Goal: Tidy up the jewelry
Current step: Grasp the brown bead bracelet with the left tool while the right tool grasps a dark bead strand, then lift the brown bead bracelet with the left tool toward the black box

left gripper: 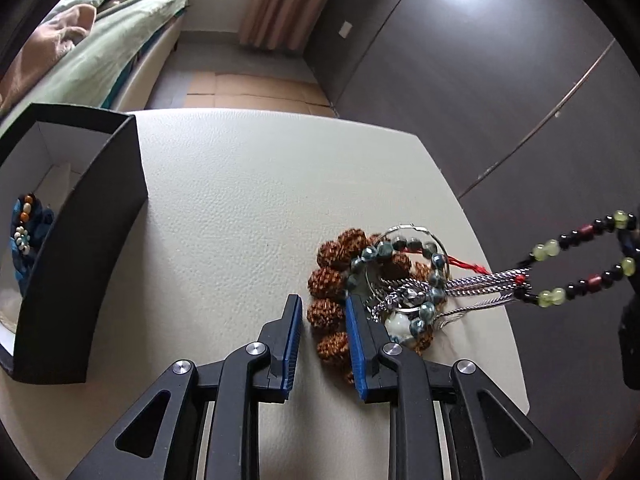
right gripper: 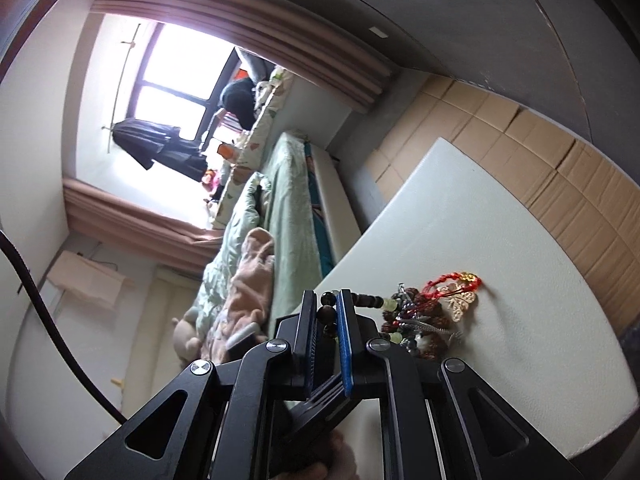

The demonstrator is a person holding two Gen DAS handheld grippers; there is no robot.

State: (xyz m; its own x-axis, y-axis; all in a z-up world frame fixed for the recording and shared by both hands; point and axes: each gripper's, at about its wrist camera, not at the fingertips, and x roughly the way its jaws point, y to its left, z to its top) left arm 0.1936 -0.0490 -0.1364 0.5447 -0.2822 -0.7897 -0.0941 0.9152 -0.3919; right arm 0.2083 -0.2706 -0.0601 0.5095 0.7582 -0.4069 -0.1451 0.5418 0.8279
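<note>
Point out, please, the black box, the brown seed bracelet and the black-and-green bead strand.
black box (left gripper: 76, 264), left wrist view, outer side wall.
brown seed bracelet (left gripper: 325, 282), left wrist view, one seed.
black-and-green bead strand (left gripper: 551, 247), left wrist view, green bead.

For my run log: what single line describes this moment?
right gripper: shut on black-and-green bead bracelet | left gripper: around brown seed bracelet

Left gripper (left gripper: 322, 312) straddling brown seed-bead bracelet (left gripper: 332, 280) in jewelry pile, right of black box (left gripper: 80, 256); dark bead strand (left gripper: 576, 268) lifted far right.
</note>
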